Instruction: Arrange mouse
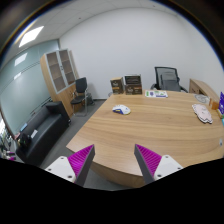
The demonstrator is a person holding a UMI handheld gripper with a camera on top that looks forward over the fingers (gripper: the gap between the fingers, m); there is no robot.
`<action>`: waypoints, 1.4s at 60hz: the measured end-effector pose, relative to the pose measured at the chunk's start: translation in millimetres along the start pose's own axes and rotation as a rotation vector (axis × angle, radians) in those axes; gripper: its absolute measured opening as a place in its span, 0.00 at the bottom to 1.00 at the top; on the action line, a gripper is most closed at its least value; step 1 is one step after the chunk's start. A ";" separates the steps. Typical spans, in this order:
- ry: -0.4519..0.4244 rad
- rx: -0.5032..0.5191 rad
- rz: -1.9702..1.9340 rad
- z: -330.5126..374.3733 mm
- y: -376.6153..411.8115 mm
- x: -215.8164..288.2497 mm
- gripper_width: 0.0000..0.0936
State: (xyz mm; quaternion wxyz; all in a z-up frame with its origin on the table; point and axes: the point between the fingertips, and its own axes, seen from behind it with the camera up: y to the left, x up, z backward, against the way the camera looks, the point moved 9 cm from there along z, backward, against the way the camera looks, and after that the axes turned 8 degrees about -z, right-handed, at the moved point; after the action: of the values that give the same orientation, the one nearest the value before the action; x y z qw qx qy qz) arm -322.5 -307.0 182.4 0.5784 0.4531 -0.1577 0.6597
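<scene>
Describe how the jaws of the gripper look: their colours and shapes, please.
The gripper has two white fingers. Each bears a bright magenta pad on its inner face, triangular in this view and marked with fine ridges. The jaws stand open. No cables, printed markings or sleeves are visible.

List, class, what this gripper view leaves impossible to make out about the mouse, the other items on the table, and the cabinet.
- Mouse: gripper view, too small to tell which way it faces.
- Items at the table's far end: too small to identify.
- Cabinet contents: glare on its doors.
- Gripper: fingers apart, nothing between them; bases cut off.
</scene>
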 end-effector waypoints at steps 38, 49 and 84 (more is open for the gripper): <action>-0.034 -0.120 0.027 -190.6 -32.7 47.4 0.89; -0.052 -0.173 0.076 -317.4 5.3 78.6 0.89; -0.071 -0.380 0.037 -428.6 -37.8 134.6 0.90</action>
State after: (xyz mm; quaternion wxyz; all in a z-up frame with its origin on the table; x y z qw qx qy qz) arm -455.6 101.0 44.1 0.6353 0.3558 -0.3083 0.6122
